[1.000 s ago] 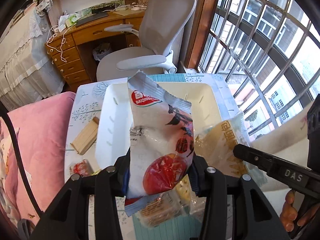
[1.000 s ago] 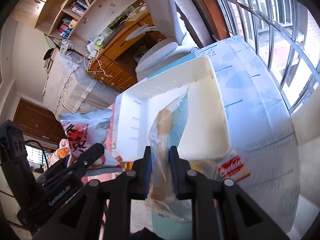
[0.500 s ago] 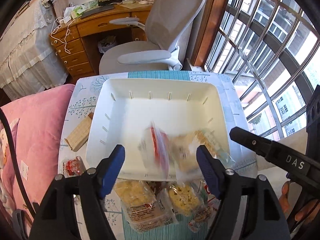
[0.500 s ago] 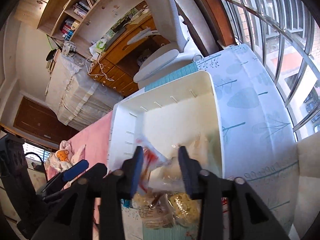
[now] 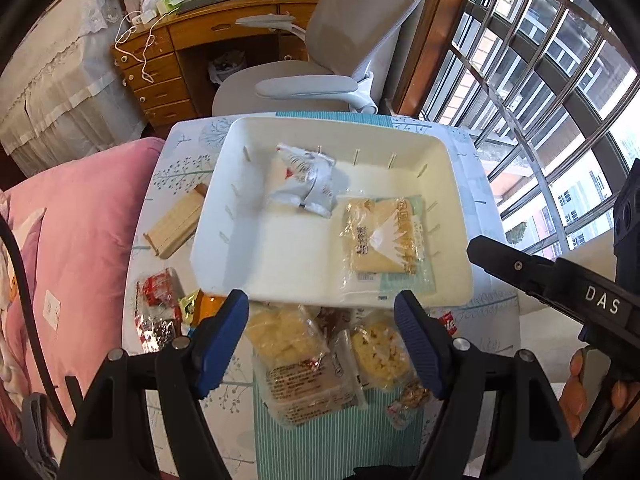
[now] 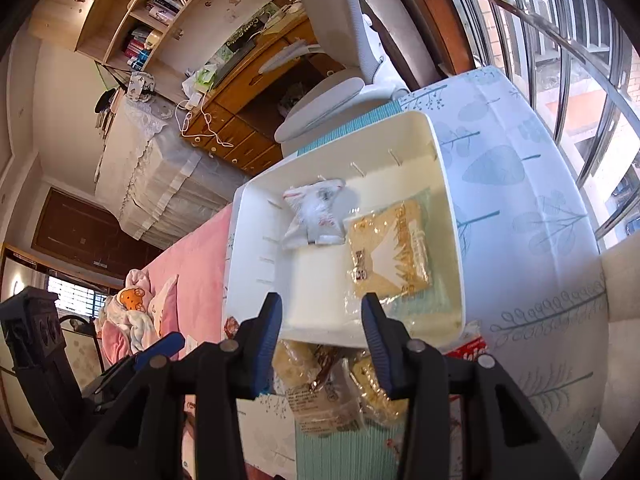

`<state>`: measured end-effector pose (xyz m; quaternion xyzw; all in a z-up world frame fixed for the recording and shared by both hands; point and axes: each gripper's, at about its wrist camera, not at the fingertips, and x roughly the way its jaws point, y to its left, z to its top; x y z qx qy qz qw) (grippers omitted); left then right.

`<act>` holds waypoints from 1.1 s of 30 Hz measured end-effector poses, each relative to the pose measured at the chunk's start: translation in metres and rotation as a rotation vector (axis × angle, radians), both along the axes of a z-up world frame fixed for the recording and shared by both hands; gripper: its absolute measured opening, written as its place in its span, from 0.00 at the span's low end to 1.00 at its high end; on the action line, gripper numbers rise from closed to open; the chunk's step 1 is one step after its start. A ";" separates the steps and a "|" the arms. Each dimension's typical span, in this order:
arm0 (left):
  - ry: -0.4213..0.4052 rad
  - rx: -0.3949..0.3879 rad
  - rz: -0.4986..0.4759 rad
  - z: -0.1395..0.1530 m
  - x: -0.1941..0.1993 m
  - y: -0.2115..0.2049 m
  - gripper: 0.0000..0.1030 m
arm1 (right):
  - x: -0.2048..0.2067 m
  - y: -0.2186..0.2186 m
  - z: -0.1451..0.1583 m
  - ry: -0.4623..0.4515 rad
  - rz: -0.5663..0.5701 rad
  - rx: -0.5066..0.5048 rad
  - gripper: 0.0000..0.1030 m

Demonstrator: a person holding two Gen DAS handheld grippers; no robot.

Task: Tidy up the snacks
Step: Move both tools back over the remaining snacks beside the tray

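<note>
Now two snack packets [image 5: 382, 236] lie in one white bin [image 5: 460, 216]; left gripper [image 5: 322, 328] and right gripper [image 6: 322, 322] both released, having just opened

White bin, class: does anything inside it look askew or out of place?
Yes. In the white bin, the white snack bag lies crumpled and skewed near the far wall, while the yellow packet lies flat beside it. Other snacks are outside the bin, at its near edge.

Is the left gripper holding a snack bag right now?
No, the left gripper stands open and empty, while the white bag lies in the white bin.
</note>
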<state>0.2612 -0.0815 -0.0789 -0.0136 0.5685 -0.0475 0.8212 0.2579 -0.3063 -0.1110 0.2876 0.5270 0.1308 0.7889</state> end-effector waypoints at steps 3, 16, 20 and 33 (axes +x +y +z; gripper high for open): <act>0.009 0.003 0.019 0.000 -0.014 0.015 0.72 | -0.009 0.006 -0.004 0.016 -0.001 0.010 0.41; 0.098 -0.032 0.085 -0.024 -0.051 0.102 0.72 | -0.048 0.053 -0.013 0.068 -0.002 -0.064 0.41; 0.116 -0.031 0.081 -0.029 -0.052 0.125 0.72 | -0.060 0.065 -0.024 0.122 -0.033 -0.049 0.41; 0.186 -0.030 -0.020 -0.051 -0.047 0.196 0.72 | -0.106 0.106 -0.064 0.288 -0.248 0.035 0.49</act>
